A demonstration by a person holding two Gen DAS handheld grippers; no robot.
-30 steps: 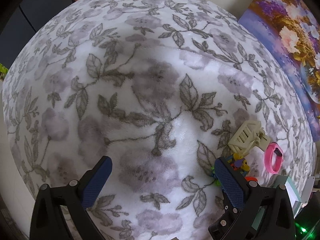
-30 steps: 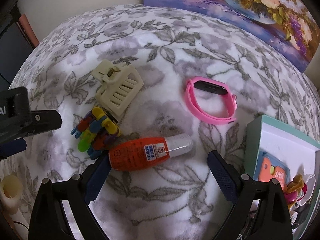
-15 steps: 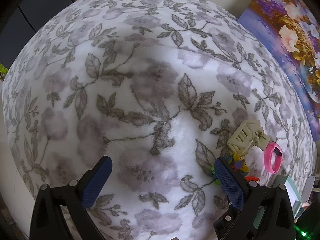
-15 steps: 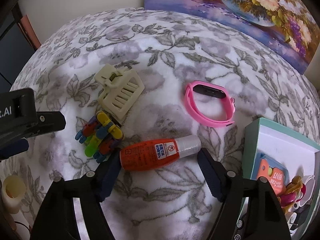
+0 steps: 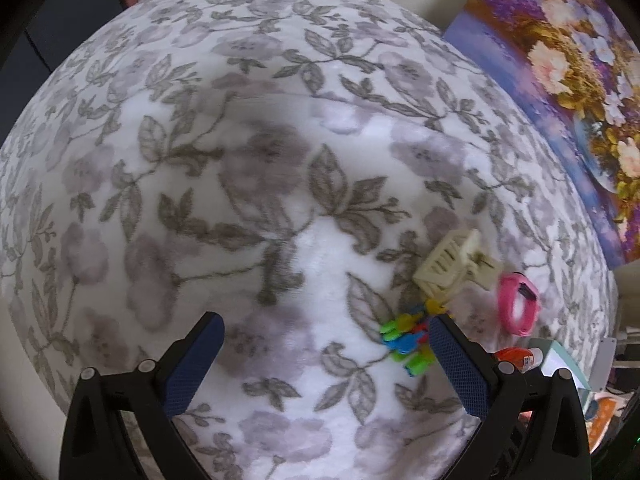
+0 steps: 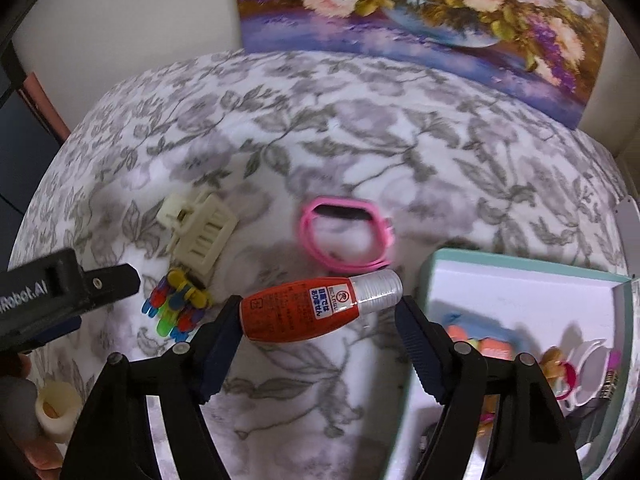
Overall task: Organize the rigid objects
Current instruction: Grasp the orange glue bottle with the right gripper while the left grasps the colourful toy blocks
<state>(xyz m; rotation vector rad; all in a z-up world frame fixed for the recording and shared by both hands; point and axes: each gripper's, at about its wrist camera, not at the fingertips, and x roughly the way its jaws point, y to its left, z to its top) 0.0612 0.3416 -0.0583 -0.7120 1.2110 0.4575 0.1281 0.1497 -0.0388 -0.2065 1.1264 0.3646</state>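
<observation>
An orange bottle with a clear cap (image 6: 304, 308) lies lengthwise between the fingers of my right gripper (image 6: 318, 320), which is shut on its two ends. Behind it on the floral blanket are a pink wristband (image 6: 348, 240), a cream hair claw (image 6: 200, 232) and a bunch of coloured clips (image 6: 176, 308). At the right a teal-rimmed white box (image 6: 520, 268) holds small items. My left gripper (image 5: 324, 324) hangs open over bare blanket. The coloured clips (image 5: 404, 344) sit just left of its right finger, with the hair claw (image 5: 448, 266) and wristband (image 5: 518, 304) beyond.
A flower painting (image 6: 420, 12) leans against the wall behind the blanket. The left gripper's black housing (image 6: 68, 292) reaches in from the left edge, close to the clips. A cream cylinder (image 6: 56, 412) stands at the lower left. A dark panel (image 5: 40, 40) borders the far left.
My right gripper's fingers have closed in from wide apart until they meet both ends of the orange bottle. The left gripper has shifted slightly, bringing the clips and hair claw more into view.
</observation>
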